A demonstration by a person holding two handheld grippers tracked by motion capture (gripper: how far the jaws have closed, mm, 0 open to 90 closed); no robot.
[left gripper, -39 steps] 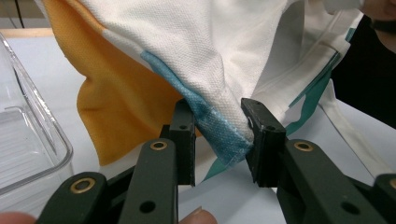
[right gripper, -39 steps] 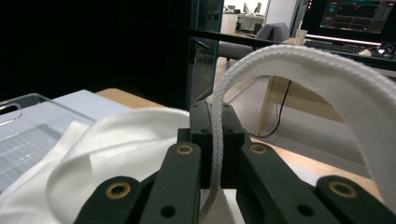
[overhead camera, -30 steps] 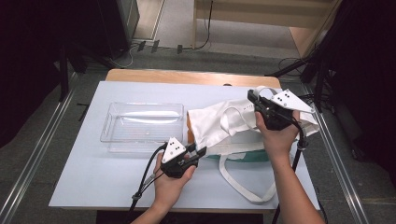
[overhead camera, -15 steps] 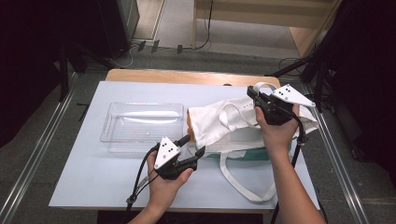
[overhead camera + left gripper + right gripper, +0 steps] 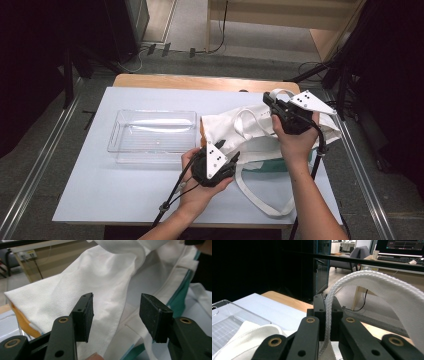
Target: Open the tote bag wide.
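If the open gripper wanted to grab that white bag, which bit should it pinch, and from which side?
Probably the upper edge of the bag's mouth, nearest the tray. The right gripper holds a strap up, so that cloth layer stands lifted off the table. The left gripper, jaws apart and just been closing with nothing pinched, already faces it from the person's side; it could slide one jaw inside the opening and one outside.

No readable text, label or number anywhere.

The white tote bag (image 5: pixel 105 287) beyond the left gripper's jaws carries plain cloth with green trim, no print. The monitor (image 5: pixel 404 245) far behind the right gripper's jaws shows lines too small and blurred to read. The clear tray (image 5: pixel 150 135) bears no markings.
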